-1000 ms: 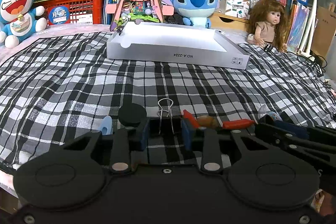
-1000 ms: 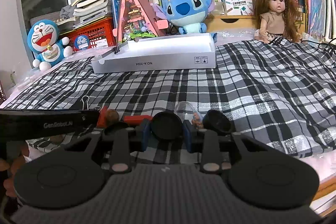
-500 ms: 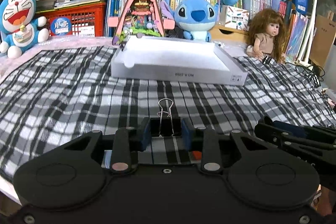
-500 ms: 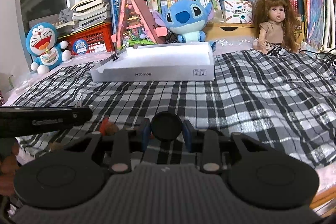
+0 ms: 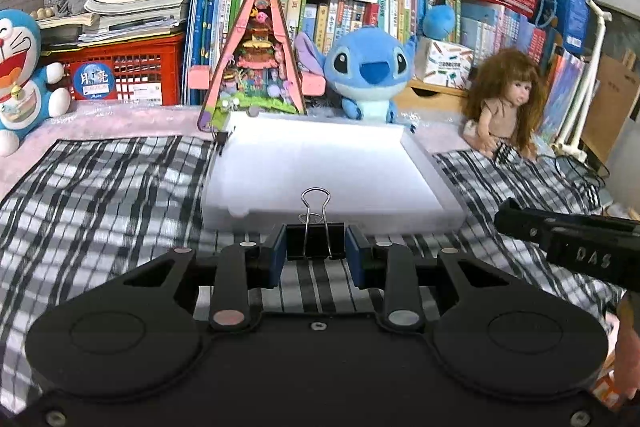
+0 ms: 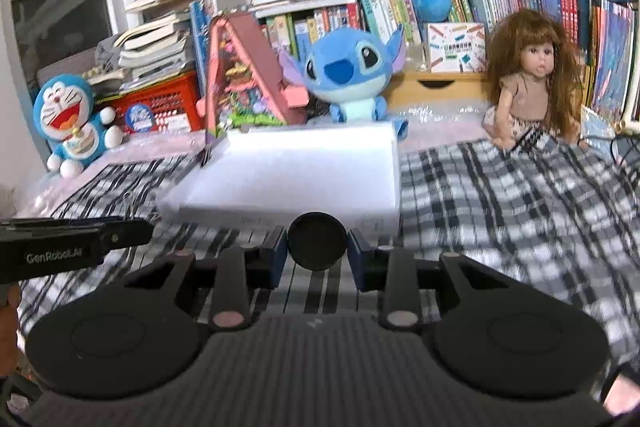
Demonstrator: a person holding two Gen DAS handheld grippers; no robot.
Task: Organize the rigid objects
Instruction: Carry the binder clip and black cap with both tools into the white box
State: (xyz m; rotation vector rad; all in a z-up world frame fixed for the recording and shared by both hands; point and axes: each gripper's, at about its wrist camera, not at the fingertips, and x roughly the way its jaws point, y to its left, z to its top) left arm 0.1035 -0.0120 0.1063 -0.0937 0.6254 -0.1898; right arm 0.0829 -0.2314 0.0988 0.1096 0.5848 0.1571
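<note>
My left gripper point(image 5: 316, 251) is shut on a black binder clip point(image 5: 316, 242) with silver wire handles, held above the plaid cloth just short of the white tray's near wall. My right gripper point(image 6: 317, 251) is shut on a round black disc point(image 6: 317, 241), also held just before the white shallow tray point(image 6: 296, 171). The tray point(image 5: 328, 167) looks empty in both views. The right gripper's body shows at the right edge of the left wrist view point(image 5: 572, 243); the left gripper's body shows at the left of the right wrist view point(image 6: 68, 245).
A plaid cloth point(image 5: 100, 187) covers the bed. Behind the tray stand a pink triangular toy house point(image 5: 256, 67), a blue plush point(image 5: 368, 71), a doll point(image 5: 508, 103), a Doraemon plush point(image 5: 20, 75), a red crate point(image 5: 124, 75) and shelves of books.
Both grippers lifted their objects off the cloth and moved forward toward the tray. The loose items on the near cloth have dropped out of view.
</note>
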